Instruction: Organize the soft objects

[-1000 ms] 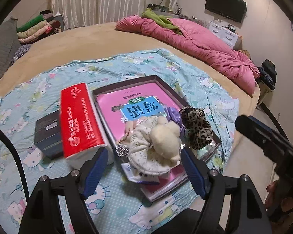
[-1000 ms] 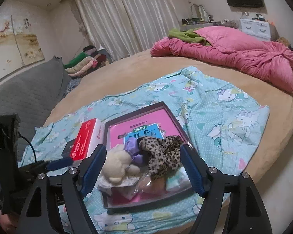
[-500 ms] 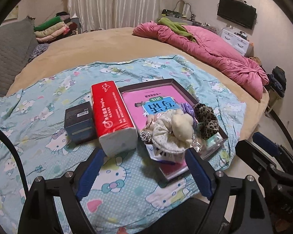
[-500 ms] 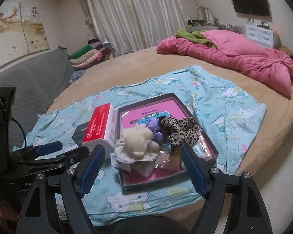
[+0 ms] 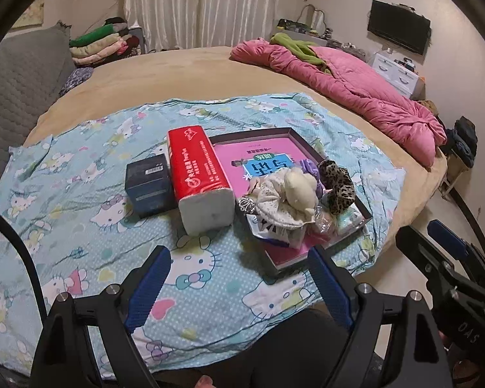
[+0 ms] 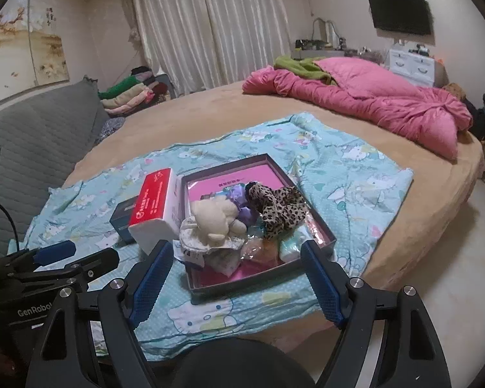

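A dark shallow box [image 5: 283, 132] [image 6: 323, 229] lies on a Hello Kitty sheet on the bed. Piled in its near end are a cream plush [image 5: 299, 184] [image 6: 215, 218], a patterned cloth [image 5: 274, 208], a purple scrunchie [image 5: 310, 166] [image 6: 241, 194], a leopard scrunchie [image 5: 338, 184] [image 6: 279, 205] and small packets. A pink book [image 5: 258, 155] lies in the box. My left gripper [image 5: 239, 286] is open and empty, short of the box. My right gripper [image 6: 234, 278] is open and empty, just in front of the box.
A red tissue pack [image 5: 197, 174] [image 6: 153, 207] and a dark blue box [image 5: 148, 184] lie left of the dark box. A pink quilt [image 5: 355, 90] lies at the back right. Folded clothes [image 6: 129, 95] and a grey sofa [image 6: 38, 135] stand at left. The bed edge is close.
Both grippers have pulled back from the box and risen; the pile now looks smaller and farther. Both stay open and empty. The objects have not moved.
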`<act>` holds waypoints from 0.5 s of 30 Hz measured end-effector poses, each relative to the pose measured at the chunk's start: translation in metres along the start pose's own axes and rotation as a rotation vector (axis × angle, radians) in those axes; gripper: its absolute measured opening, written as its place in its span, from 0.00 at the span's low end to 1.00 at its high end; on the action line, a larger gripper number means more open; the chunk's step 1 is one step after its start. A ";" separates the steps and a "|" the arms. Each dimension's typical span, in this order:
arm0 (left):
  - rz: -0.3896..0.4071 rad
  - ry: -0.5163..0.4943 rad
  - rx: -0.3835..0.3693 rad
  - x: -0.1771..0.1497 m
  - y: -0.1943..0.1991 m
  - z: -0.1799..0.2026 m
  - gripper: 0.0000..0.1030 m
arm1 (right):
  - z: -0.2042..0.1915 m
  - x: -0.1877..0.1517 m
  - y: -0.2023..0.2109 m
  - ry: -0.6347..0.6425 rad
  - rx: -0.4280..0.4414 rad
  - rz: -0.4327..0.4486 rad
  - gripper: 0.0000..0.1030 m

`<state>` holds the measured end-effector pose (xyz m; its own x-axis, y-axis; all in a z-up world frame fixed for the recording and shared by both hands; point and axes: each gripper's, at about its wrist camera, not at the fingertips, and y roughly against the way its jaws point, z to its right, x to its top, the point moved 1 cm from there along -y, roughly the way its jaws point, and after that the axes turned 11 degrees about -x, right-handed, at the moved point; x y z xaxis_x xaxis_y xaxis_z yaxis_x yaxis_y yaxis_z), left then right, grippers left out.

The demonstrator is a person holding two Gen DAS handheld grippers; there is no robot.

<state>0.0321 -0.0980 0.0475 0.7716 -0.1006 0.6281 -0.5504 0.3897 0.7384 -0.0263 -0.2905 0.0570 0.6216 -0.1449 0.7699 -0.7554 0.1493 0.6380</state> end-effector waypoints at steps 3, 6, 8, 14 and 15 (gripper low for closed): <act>-0.006 0.012 0.012 -0.005 0.001 -0.004 0.84 | -0.002 -0.003 0.006 0.009 -0.010 0.018 0.80; -0.013 0.017 0.017 -0.010 0.001 -0.006 0.84 | -0.005 -0.006 0.009 0.021 -0.002 0.023 0.80; -0.022 0.020 0.020 -0.015 0.000 -0.007 0.84 | -0.007 -0.008 0.007 0.029 0.000 0.012 0.80; -0.030 0.008 0.034 -0.023 -0.004 -0.004 0.84 | -0.010 -0.015 0.001 0.035 -0.013 -0.009 0.80; -0.030 0.006 0.037 -0.023 -0.004 -0.004 0.84 | -0.009 -0.017 0.001 0.035 -0.012 -0.006 0.80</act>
<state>0.0179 -0.0938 0.0287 0.7897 -0.1064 0.6042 -0.5383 0.3523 0.7656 -0.0355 -0.2788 0.0450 0.6333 -0.1115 0.7658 -0.7491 0.1605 0.6428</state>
